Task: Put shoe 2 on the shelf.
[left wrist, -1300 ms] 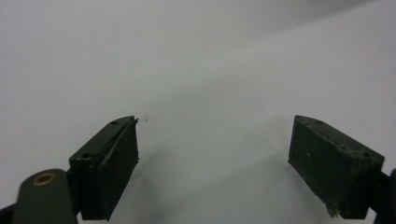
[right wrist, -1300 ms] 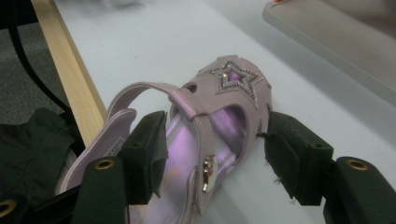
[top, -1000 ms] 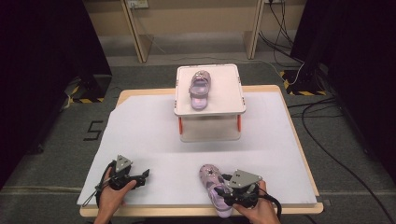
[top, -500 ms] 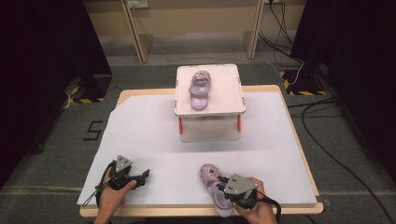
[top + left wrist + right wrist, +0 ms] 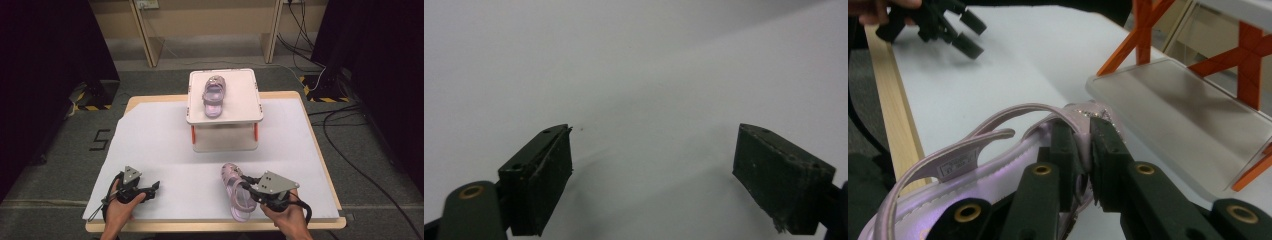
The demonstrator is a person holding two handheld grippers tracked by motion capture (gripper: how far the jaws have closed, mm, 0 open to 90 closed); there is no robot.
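High view: table [image 5: 150, 145] with white top and wooden edge; white stand [image 5: 224, 95] with orange legs at the far middle, carrying one lilac sandal [image 5: 214, 95] on its upper tray. Second sandal [image 5: 236, 192] lies on the table near the front edge, right of centre, toe toward the stand. Right tool [image 5: 250, 188] reaches in from the right side of this sandal, jaws at its strap; right hand [image 5: 283, 220] behind it, grey plate on top. Left tool [image 5: 156, 187] rests low over the table at front left, well apart from both sandals, held by the left hand [image 5: 121, 210], pointing right.

Left gripper view: left tool [image 5: 654, 170] released, jaws spread wide, bare white table [image 5: 634, 75] between and beyond them.

Right gripper view: right tool [image 5: 1088, 160] clenched on a strap of the second sandal [image 5: 998, 165], jaws nearly meeting with the lilac strap pinched between; heel strap loops free at the left. Stand's lower tray [image 5: 1188, 120] and orange legs at the right; left tool [image 5: 965, 32] at the upper left, jaws apart
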